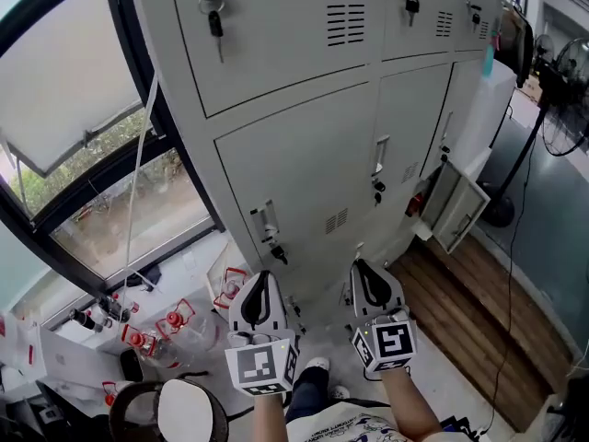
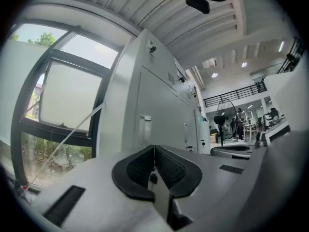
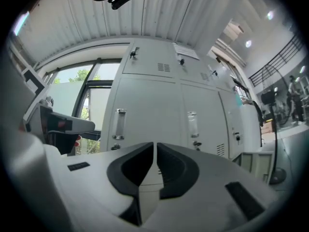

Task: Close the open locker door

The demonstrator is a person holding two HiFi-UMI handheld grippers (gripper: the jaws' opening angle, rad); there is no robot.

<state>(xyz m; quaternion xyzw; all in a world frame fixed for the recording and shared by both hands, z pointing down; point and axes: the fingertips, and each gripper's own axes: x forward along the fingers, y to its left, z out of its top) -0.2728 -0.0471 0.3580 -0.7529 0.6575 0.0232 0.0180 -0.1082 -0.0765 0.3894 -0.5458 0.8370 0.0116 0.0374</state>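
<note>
While left gripper [image 1: 260, 291] and right gripper [image 1: 372, 285] both sit closed and empty | door [image 1: 456, 205] stands ajar, ahead and rightward of right gripper, well apart | right gripper nearer | door upright, swung out from lockers [image 1: 304, 155]

At the left of the head view a black-framed window [image 1: 64, 81] has its sash tilted open, and a thin white cord [image 1: 141, 164] runs down across it. Green foliage [image 1: 87, 159] shows through the lower pane. Clear bottles with red caps [image 1: 175, 321] lie below the window. Keys [image 1: 216, 24] hang from the lock of a closed upper locker [image 1: 276, 44]. A pedestal fan [image 1: 563, 109] stands at the far right, near a strip of wooden flooring [image 1: 469, 311].
</note>
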